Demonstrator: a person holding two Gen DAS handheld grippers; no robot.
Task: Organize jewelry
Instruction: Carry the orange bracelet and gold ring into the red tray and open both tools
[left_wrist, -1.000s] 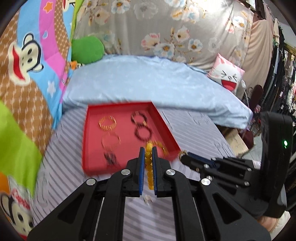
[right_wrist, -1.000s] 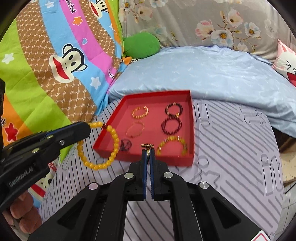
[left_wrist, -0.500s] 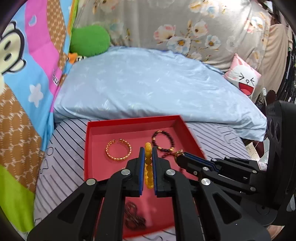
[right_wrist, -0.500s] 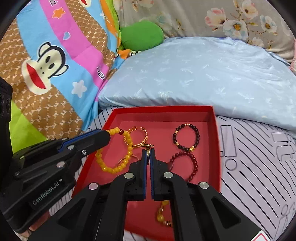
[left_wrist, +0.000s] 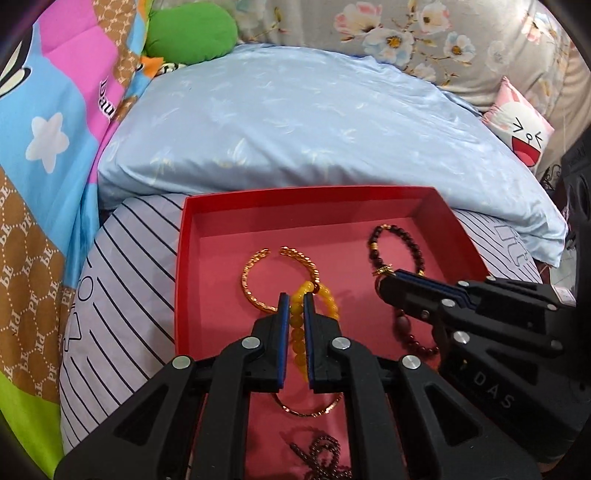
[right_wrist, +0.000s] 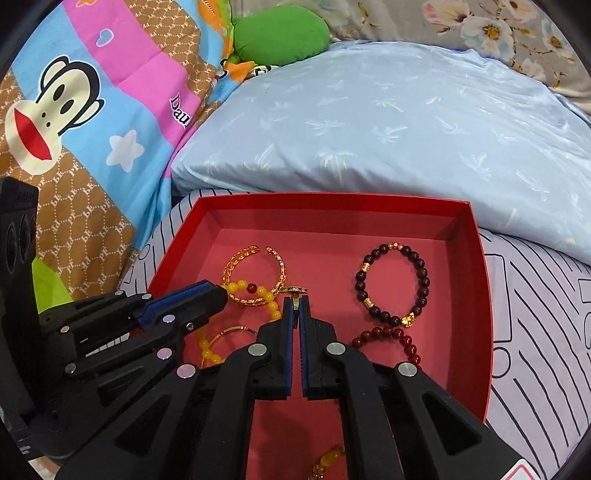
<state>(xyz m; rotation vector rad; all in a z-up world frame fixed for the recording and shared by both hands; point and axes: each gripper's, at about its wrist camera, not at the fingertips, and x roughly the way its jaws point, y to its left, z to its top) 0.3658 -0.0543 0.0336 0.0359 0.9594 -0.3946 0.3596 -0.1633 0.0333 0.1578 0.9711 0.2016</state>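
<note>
A: Both tools have come forward since a second ago; then they hung short of the red box (left_wrist: 364, 195), now both are over its floor, low in the frame.

B: Left tool (left_wrist: 295, 301)?

A: Clamped on the yellow bead bracelet (left_wrist: 297, 338). Its loop hangs from the tips, top beads overlapping the open gold bangle (left_wrist: 255, 291) at centre frame. Whether the beads touch the box floor, cannot tell.

B: Right tool (right_wrist: 295, 304)?

A: Pinched shut on a small gold ring (right_wrist: 293, 290), held at the very tips, centre of the right view. Dark bead bracelet (right_wrist: 391, 284) lies right of centre in the box, red bead bracelet (right_wrist: 388, 341) just below it.

B: Risks?

A: Judgement only: the yellow bracelet could land on the bangle and tangle, since they already overlap in view. The ring is held by a thin edge, so a jolt or a knock between the two tools, which sit close together, might flip it out onto the striped bed sheet (left_wrist: 122, 295).

B: Hidden?

A: The thin gold hoop (left_wrist: 306, 410) is partly behind the left tool's fingers. The dark chain (left_wrist: 321, 454) at bottom centre is cut off and blurred. Another amber piece (right_wrist: 327, 459) at the lower edge of the right view is mostly covered.
</note>
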